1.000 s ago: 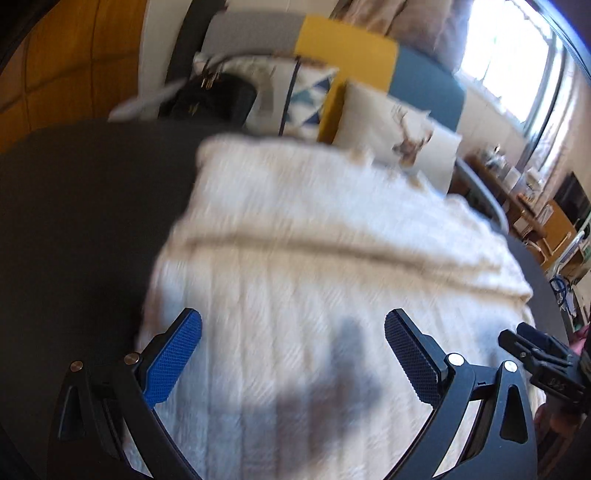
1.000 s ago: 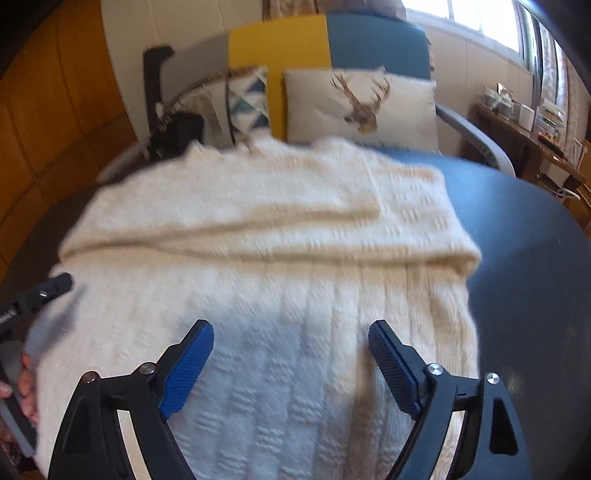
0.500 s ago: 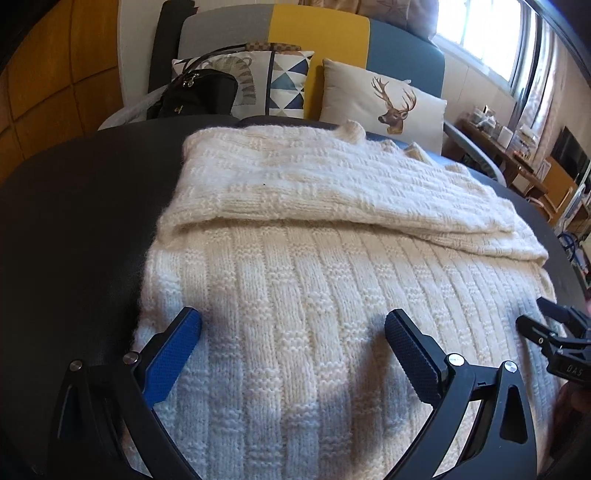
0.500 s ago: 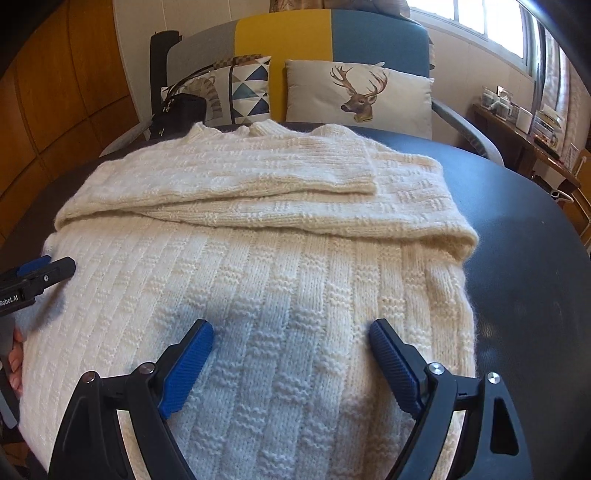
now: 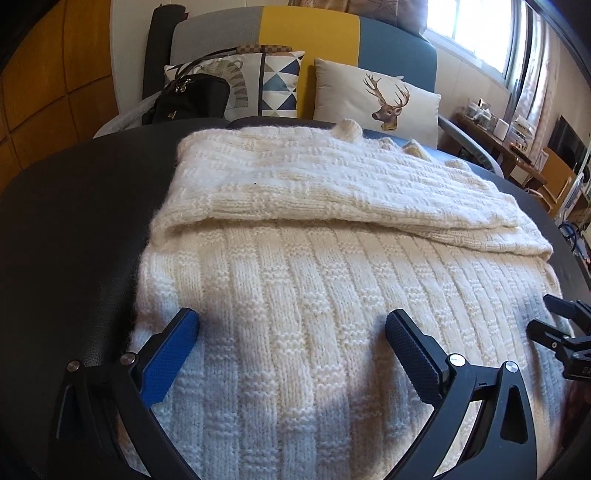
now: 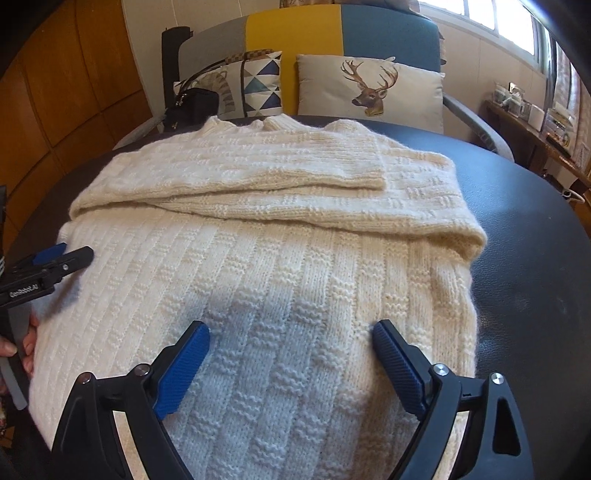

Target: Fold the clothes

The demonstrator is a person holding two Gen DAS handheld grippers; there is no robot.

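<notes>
- The left tool [image 5: 291, 328] stands wide open over the near part of the sweater [image 5: 314, 295], holding nothing; its blue pads [image 5: 166, 362] sit apart with knit showing between them.
- The right tool [image 6: 291, 336] is likewise spread wide and empty, above the near right part of the sweater [image 6: 258, 266].
- In the right wrist view the left tool [image 6: 55, 264] shows from the side at the sweater's left edge, with fingers of a hand [image 6: 27, 343] below it.
- In the left wrist view the right tool's tip [image 5: 557, 328] appears at the sweater's right edge.
- The cream knit sweater lies flat on the dark bench [image 6: 535, 258], its near hem towards the tools.
- Farther up, both sleeves [image 6: 258, 173] are folded across the chest, one over the other.
- The collar [image 6: 266, 123] lies at the far edge of the bench.
- Beyond the bench stands a sofa [image 6: 295, 33] in grey, yellow and blue.
- On it rest a deer cushion [image 6: 369, 90], a triangle cushion [image 6: 258, 85] and a black bag [image 5: 192, 98].
- To the right, a sideboard [image 6: 532, 125] with small items stands under a window [image 5: 465, 26].
</notes>
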